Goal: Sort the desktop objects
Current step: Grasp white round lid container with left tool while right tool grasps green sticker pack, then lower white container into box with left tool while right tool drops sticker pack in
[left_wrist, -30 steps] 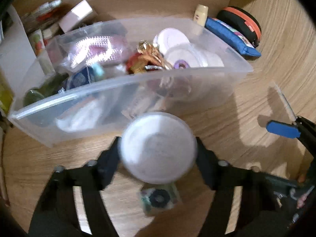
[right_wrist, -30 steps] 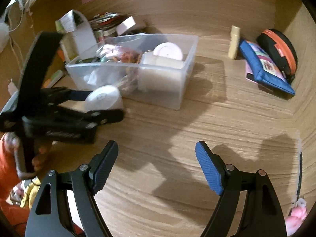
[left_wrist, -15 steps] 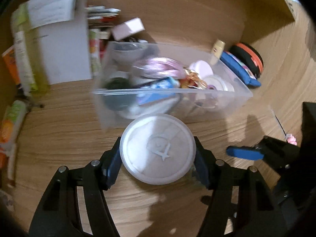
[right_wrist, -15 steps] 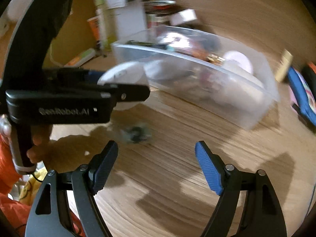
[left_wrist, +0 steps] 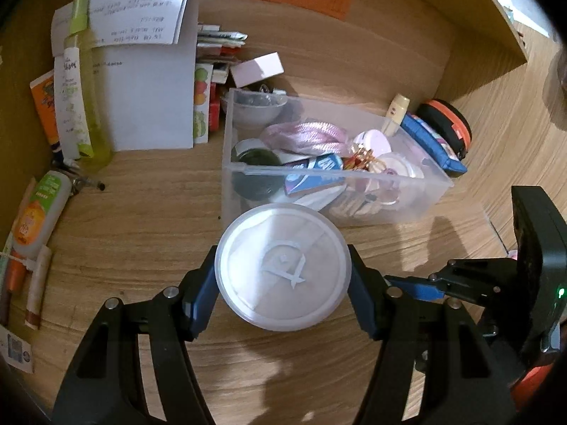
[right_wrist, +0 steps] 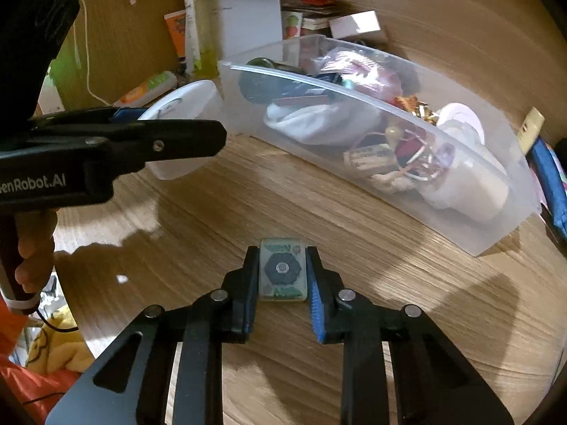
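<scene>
One clear rectangular plastic bin (left_wrist: 418,198) stands on the wooden desk (left_wrist: 141,219). One round white translucent lidded tub (left_wrist: 281,271) shows at six o'clock from it. One small pale-green rectangular card with a black disc (right_wrist: 282,271) lies flat. Two black tongs with blue pads appear: the left tongs (left_wrist: 281,283) and right tongs (right_wrist: 281,276). At two o'clock from the bin lie one blue zip pouch (left_wrist: 436,145) and one black-and-orange round case (left_wrist: 448,124).
</scene>
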Tool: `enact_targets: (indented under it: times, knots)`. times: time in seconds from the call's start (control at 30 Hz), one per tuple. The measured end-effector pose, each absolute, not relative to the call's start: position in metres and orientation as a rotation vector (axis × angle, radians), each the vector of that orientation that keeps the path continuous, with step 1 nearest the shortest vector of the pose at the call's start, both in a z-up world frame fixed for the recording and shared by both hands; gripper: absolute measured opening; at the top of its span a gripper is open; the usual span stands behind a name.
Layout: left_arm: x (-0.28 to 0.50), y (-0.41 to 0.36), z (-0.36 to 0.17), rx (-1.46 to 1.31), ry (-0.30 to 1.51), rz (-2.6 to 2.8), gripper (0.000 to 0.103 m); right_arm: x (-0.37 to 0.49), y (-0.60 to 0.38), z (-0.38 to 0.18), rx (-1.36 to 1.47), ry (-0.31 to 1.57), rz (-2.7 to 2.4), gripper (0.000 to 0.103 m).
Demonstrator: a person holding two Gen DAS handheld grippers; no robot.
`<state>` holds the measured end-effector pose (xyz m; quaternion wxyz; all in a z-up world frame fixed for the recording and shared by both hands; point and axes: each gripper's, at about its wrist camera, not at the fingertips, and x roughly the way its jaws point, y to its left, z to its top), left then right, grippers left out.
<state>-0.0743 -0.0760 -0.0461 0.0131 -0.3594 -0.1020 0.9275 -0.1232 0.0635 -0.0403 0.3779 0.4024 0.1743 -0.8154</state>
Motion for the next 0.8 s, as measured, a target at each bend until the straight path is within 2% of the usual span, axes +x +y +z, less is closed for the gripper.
enact_targets:
  times: [0.4,0.8]
  knots:
    - [-0.093,-0.060,-0.011,-0.993,-0.267,2.879,0.065,-0.152,0.096,0.023,0.899,0.345,-2.220,0.022]
    - [-0.135,-0.051,0.011,-0.941,-0.281,2.846,0.065,-0.203,0.111,0.051,0.878,0.238,-2.294,0.022]
